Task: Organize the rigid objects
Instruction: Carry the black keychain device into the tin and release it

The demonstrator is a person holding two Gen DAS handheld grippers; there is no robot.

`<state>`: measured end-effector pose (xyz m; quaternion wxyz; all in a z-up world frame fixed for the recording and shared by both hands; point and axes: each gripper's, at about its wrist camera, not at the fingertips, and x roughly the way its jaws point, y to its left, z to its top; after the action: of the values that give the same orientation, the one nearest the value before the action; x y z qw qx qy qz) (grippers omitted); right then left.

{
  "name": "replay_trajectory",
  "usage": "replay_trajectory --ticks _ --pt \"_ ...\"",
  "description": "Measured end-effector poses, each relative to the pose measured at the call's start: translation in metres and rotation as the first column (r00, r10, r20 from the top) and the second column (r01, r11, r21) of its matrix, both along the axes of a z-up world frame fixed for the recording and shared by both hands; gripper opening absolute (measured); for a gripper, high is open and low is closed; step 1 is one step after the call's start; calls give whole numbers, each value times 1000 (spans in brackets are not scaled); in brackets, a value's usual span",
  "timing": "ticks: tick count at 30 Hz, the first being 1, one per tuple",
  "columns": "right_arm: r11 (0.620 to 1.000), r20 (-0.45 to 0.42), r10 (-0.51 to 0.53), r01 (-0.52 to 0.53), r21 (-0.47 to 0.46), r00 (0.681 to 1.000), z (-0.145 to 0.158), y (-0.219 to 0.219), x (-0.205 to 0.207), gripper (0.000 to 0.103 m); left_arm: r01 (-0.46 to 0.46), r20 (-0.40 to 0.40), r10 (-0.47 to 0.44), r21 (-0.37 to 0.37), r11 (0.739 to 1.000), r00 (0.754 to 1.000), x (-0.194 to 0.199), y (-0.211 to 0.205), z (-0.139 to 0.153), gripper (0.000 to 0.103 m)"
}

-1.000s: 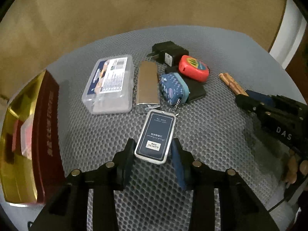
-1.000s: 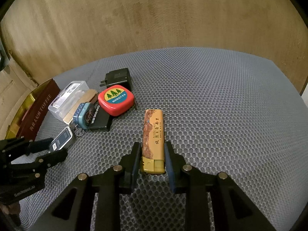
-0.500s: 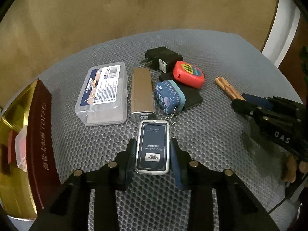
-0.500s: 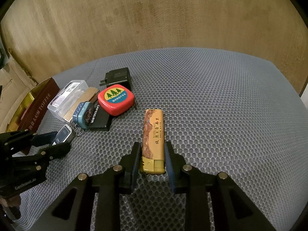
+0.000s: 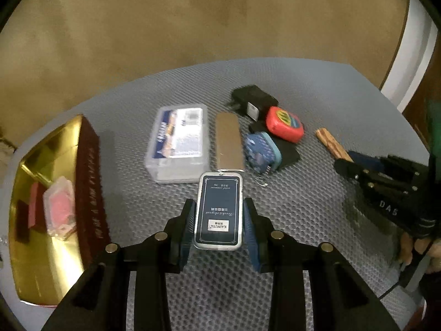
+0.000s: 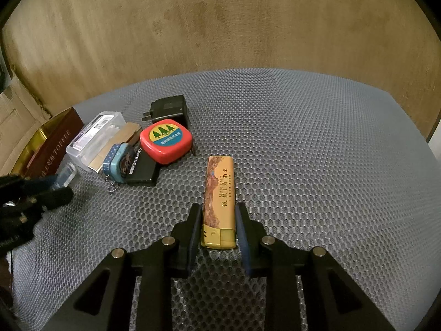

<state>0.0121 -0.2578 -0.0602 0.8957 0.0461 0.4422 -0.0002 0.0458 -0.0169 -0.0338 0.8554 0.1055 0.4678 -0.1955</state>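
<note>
My left gripper [image 5: 219, 223] is shut on a flat navy tin with a silver rim [image 5: 219, 209], held above the grey mesh mat [image 5: 317, 198]. An open gold and maroon toffee box [image 5: 46, 209] lies to its left. My right gripper [image 6: 217, 226] is shut on a long orange-brown patterned lighter [image 6: 219, 198]; the lighter also shows at the right of the left wrist view [image 5: 329, 143]. On the mat lie a clear plastic case [image 5: 179, 143], a gold metal bar [image 5: 228, 143], a blue pouch [image 5: 261, 151], a red tape measure [image 5: 285, 124] and a black charger [image 5: 253, 102].
A black wallet [image 6: 142, 168] lies under the pouch and tape measure. The toffee box holds a small pink case [image 5: 59, 207]. A tan wall [image 6: 220, 27] stands behind the mat. The right half of the mat [image 6: 317, 151] is bare mesh.
My left gripper has carried the navy tin up and to the left, turning towards the toffee box. My right gripper with the lighter has stayed still.
</note>
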Motion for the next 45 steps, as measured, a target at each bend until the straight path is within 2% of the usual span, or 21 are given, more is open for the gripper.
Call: replay_trajectory --ticks 9,18,25,35,45 --pt "1000 0 0 0 -3 1000 1 2 0 25 -110 65 108 17 994 992 14 53 27 30" --pt "1000 0 -1 1 -3 1000 1 2 0 25 -271 74 268 31 962 961 28 127 37 31" --pt "1000 -1 -3 3 -8 1000 1 3 0 25 -345 51 343 62 936 938 25 172 27 31" --pt "1000 -1 -5 5 -13 1000 1 4 0 25 -392 -7 395 124 912 918 26 194 1 31" --pt "1000 -2 -6 6 -21 1000 0 4 0 25 -443 -37 452 149 884 891 42 215 -17 31"
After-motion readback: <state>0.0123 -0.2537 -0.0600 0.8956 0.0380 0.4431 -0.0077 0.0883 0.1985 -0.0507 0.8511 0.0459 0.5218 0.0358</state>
